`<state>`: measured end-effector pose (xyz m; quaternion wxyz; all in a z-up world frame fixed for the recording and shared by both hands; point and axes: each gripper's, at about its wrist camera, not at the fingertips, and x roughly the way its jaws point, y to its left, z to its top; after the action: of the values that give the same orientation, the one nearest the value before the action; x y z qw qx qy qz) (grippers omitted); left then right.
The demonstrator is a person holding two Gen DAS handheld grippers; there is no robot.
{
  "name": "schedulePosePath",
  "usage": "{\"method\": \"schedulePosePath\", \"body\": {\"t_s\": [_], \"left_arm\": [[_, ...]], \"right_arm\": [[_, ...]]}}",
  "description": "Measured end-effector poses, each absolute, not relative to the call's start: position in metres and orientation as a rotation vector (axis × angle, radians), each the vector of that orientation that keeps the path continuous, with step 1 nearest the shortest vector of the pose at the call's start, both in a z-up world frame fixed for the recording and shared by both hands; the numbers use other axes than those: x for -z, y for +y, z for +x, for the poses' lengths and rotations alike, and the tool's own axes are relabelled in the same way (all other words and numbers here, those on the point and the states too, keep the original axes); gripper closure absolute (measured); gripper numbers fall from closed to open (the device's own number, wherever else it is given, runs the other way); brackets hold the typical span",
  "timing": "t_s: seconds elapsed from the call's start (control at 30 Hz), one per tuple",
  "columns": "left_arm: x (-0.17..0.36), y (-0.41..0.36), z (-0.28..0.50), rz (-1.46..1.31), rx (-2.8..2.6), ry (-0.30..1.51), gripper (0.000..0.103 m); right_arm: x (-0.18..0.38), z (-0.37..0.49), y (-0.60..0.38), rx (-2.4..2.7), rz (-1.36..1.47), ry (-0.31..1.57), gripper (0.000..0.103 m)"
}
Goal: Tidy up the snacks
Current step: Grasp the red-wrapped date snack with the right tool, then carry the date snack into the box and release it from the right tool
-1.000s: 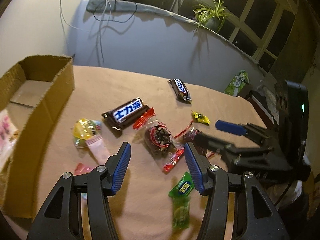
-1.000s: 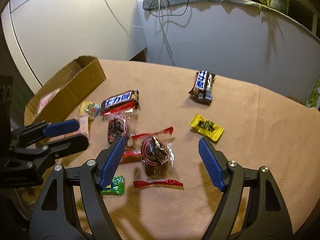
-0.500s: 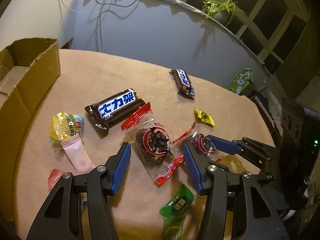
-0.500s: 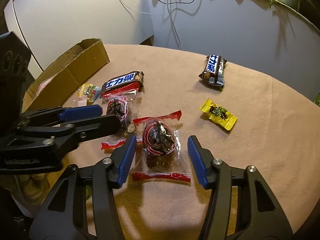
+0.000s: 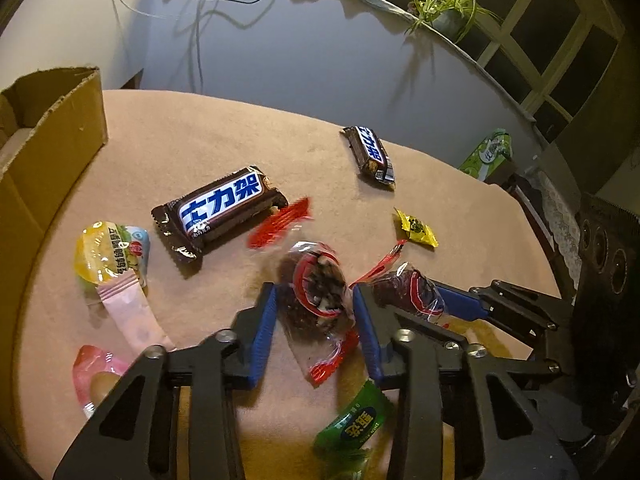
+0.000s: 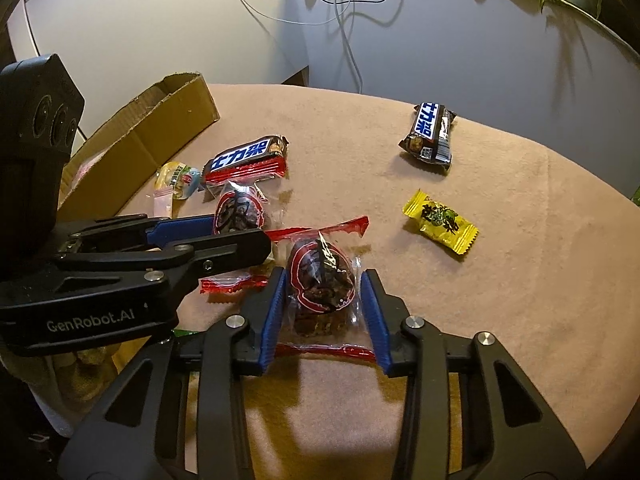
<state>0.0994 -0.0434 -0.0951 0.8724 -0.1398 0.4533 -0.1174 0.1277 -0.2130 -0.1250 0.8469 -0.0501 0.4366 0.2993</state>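
Two clear red-edged snack packets

A tan cloth-covered bench; a long brown chocolate bar bearing a white-and-blue label; a crinkled yellow sweet wrapper printed in dark green; black claws with blue pads; a plain brown cardboard box.

Glossy clear-plastic snack wrappers crinkle; the bench wears matt, napped cloth; the cardboard box looks rough and dull.

Home living room at night, potted spider plant on ledge, paned windows, cloth-covered table
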Motion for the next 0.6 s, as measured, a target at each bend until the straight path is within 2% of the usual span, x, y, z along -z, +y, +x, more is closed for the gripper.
{"method": "schedulePosePath", "body": {"t_s": [0.6], "left_arm": [[0.070, -0.037, 0.087, -0.283, 0.233, 0.855, 0.071]], "right_arm": [[0.103, 0.125, -0.224, -0.607, -0.052, 0.878, 0.066]]}}
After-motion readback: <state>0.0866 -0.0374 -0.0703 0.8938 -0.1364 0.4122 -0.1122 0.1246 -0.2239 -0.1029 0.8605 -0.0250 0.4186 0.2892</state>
